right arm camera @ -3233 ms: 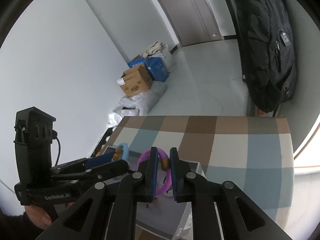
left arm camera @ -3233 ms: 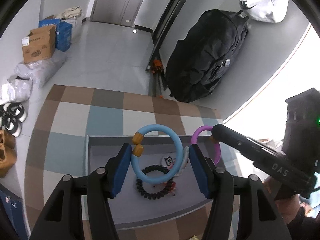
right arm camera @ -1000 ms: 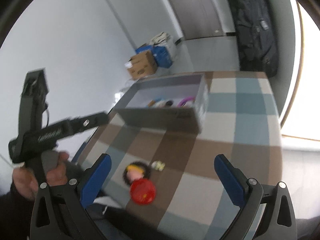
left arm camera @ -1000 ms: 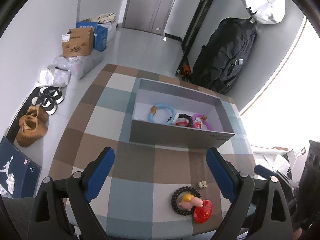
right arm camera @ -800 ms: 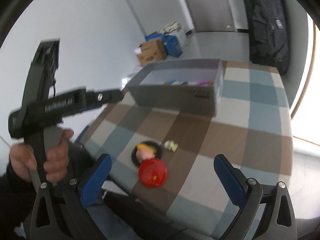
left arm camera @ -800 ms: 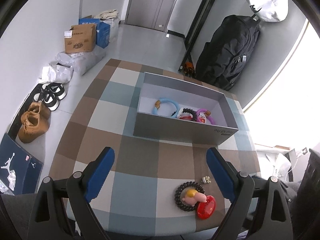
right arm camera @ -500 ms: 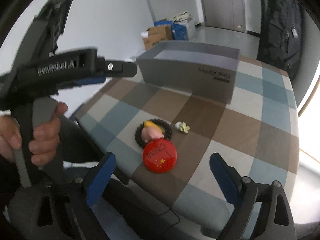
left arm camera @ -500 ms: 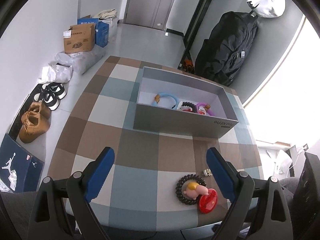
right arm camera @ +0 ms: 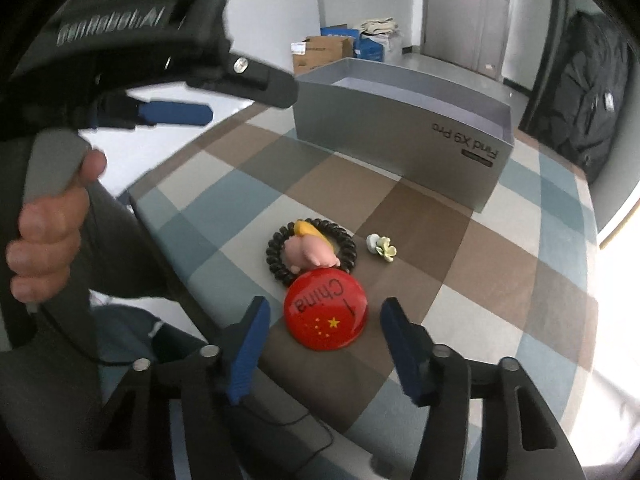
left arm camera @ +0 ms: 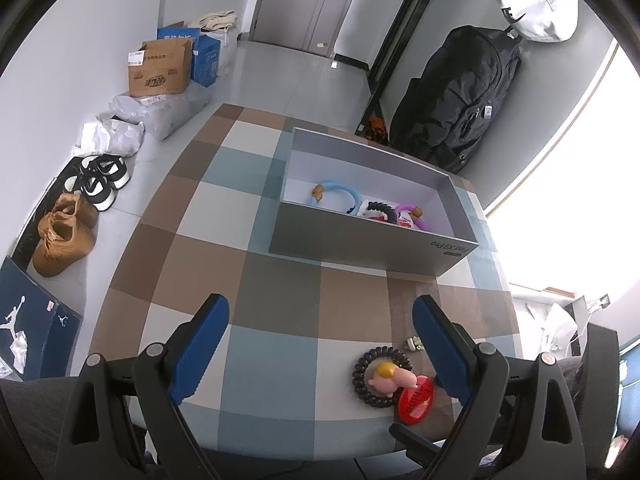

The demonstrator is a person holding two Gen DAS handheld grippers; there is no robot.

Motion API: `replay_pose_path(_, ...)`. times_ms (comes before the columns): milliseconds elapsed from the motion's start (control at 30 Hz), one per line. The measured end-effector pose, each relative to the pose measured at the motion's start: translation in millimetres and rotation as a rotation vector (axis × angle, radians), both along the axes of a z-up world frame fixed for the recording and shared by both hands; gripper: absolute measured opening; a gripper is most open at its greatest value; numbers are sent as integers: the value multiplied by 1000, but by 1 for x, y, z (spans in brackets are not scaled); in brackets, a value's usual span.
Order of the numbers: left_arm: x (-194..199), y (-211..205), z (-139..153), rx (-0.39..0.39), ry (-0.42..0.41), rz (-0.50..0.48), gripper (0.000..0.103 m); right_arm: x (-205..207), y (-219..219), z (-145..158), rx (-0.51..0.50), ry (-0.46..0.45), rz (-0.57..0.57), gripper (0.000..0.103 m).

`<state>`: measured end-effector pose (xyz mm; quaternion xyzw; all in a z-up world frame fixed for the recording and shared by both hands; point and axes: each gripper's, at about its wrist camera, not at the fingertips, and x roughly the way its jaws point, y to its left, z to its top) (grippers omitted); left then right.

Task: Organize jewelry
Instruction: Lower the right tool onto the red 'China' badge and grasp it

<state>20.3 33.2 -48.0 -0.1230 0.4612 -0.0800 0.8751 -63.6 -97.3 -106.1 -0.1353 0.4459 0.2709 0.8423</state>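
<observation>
On the worktop (left arm camera: 208, 240): I saw a checked cloth of brown, blue and white squares.
Grey box (left arm camera: 360, 240): it stood toward the far side, open at the top.
Inside the box: a blue ring (left arm camera: 338, 196), a dark coiled band (left arm camera: 380, 213) and a purple ring (left arm camera: 412, 216) lay side by side.
Near edge: a black coiled hair tie (right arm camera: 310, 252) carried a pink pig charm (right arm camera: 306, 256) — a red badge (right arm camera: 326, 314) touched it.
Small flower piece (right arm camera: 382, 248): it lay just beside the hair tie.
Left gripper (left arm camera: 320, 344): spread wide, holding nothing, above the cloth.
Right gripper (right arm camera: 326, 332): I had it spread too — its pads flanked the red badge without touching.
</observation>
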Motion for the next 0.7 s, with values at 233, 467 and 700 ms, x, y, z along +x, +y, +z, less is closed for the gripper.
replay_pose_path(233, 0, -4, 3, -12, -20, -32, 90, -1, -1, 1, -2, 3, 2, 42)
replay_pose_path(467, 1, -6, 4, -8, -23, -37, 90, 7, -20, 10, 55, 15, -55, 42)
replay_pose_path(700, 2, -16, 4, -2, -27, -82, 90, 19, -46, 16, 111, 29, -155, 42)
